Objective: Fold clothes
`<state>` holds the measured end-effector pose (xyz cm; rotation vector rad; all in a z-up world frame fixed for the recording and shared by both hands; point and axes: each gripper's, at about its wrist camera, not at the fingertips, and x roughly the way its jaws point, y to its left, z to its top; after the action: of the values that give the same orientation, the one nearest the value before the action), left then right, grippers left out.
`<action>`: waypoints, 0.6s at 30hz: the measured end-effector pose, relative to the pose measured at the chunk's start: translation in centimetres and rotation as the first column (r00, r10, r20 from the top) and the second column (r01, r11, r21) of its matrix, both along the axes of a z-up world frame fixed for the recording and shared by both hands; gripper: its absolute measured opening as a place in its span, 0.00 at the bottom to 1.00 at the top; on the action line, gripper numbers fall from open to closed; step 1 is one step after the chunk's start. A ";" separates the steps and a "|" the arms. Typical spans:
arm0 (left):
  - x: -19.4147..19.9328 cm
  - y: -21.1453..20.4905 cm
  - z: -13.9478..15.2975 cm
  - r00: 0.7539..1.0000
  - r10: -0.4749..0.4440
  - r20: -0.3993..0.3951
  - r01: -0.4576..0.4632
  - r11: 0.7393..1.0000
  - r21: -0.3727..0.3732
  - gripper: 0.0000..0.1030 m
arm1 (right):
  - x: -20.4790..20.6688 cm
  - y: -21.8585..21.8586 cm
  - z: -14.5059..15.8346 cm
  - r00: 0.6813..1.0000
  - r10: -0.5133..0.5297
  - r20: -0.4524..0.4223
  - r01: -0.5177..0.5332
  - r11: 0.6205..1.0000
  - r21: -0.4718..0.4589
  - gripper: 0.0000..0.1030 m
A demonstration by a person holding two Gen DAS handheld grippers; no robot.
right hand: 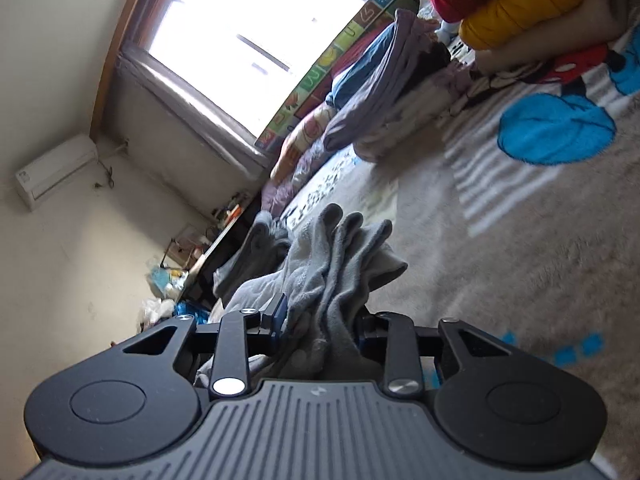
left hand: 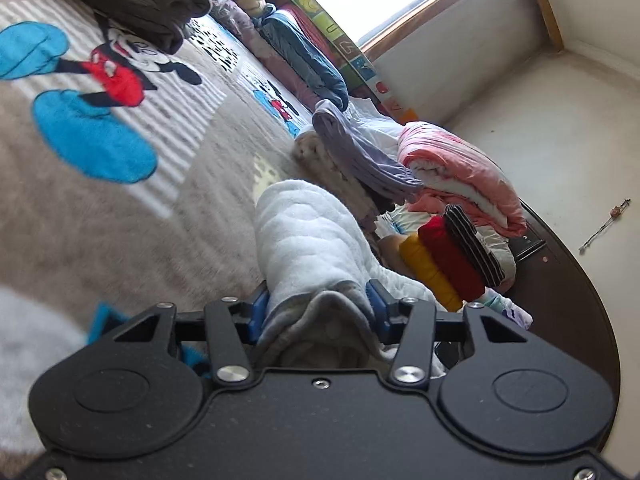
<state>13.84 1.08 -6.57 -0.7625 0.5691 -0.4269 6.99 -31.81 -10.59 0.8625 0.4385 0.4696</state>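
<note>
A light grey fleece garment (left hand: 304, 236) is bunched between the blue pads of my left gripper (left hand: 318, 308), which is shut on it above a beige Mickey Mouse blanket (left hand: 100, 208). In the right wrist view, my right gripper (right hand: 322, 320) is shut on another bunched part of the grey fleece garment (right hand: 340, 248), with folds sticking up past the fingers. The blanket also shows in the right wrist view (right hand: 520, 260).
A pile of clothes lies on the blanket: pink quilted (left hand: 460, 168), lilac (left hand: 360, 152), yellow (left hand: 428, 272), red (left hand: 452, 260) and striped items. A dark folded garment (left hand: 140, 0) sits farther off. A dark bed edge (left hand: 580, 300), bare floor, a window and a wall air conditioner (right hand: 56, 172) surround.
</note>
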 end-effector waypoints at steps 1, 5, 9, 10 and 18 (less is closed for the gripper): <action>0.7 -0.1 0.2 1.000 -0.001 0.001 0.001 1.000 -0.003 0.46 | 0.4 -0.1 0.2 1.000 -0.006 0.004 0.006 1.000 0.015 0.32; 5.4 -0.5 2.0 1.000 -0.013 0.027 0.014 1.000 -0.026 0.46 | 3.1 -0.9 1.7 0.999 -0.019 0.039 0.017 0.999 0.046 0.31; 11.0 -1.1 4.4 0.998 -0.028 0.064 0.032 0.998 -0.056 0.46 | 7.8 -2.0 3.7 0.997 -0.047 0.055 0.044 0.997 0.059 0.31; 12.4 -1.2 5.0 0.997 -0.032 0.073 0.036 0.997 -0.064 0.46 | 9.3 -2.3 4.3 0.997 -0.054 0.058 0.051 0.997 0.061 0.31; 26.3 -2.7 10.8 0.984 -0.074 0.165 0.092 0.990 -0.104 0.46 | 22.6 -4.7 12.7 0.977 -0.135 0.162 0.144 0.988 -0.047 0.31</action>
<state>40.16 -1.62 4.19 -0.8046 0.4296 -0.5955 29.56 -36.47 2.12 0.7866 0.2424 0.3901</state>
